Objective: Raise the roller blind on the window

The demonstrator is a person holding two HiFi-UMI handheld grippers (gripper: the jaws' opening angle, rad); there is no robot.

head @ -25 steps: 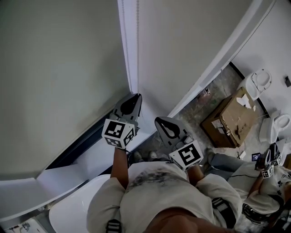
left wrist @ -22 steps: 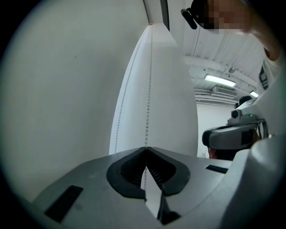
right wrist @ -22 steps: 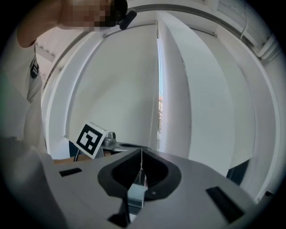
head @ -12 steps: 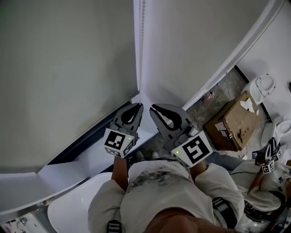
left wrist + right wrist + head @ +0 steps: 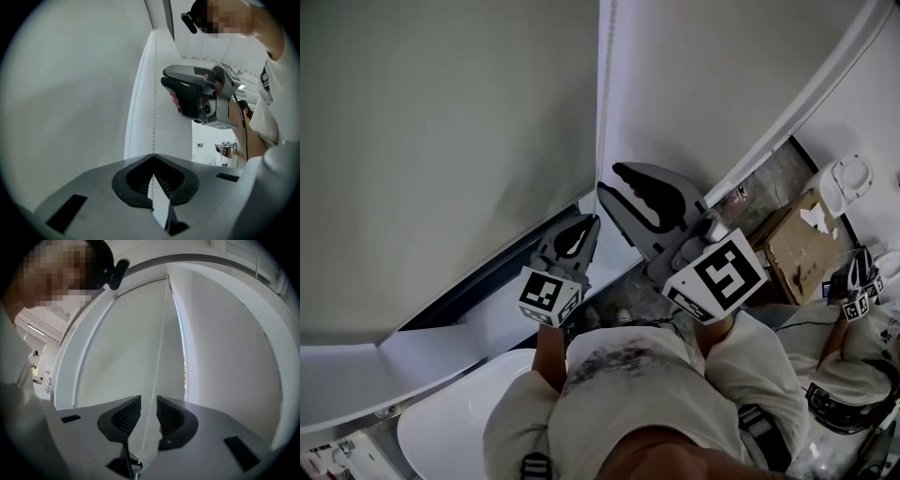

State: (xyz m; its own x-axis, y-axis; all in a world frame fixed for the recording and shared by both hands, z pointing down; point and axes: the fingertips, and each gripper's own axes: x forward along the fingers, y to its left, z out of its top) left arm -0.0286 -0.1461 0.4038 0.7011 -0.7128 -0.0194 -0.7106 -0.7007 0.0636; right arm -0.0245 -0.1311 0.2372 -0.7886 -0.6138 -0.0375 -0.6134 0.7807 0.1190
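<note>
The pale roller blind (image 5: 441, 141) hangs down over the window, and its white bead chain (image 5: 602, 94) runs along its right edge. My left gripper (image 5: 591, 221) is shut on the chain low down; in the left gripper view the bead chain (image 5: 154, 108) rises straight out of the closed left gripper (image 5: 153, 158). My right gripper (image 5: 607, 180) is higher up at the chain. In the right gripper view the right gripper (image 5: 148, 409) stands open, and the bead chain (image 5: 159, 352) passes through the gap between the pads. The right gripper (image 5: 197, 93) also shows in the left gripper view.
A white window sill (image 5: 487, 319) runs below the blind, with a white basin (image 5: 450, 431) under it. On the floor at right are a cardboard box (image 5: 792, 248) and a white toilet (image 5: 848, 178). Another person (image 5: 853, 366) with grippers sits at the lower right.
My right gripper has risen along the chain, from beside the left gripper to above it. The left gripper stays shut on the chain and has shifted a little.
</note>
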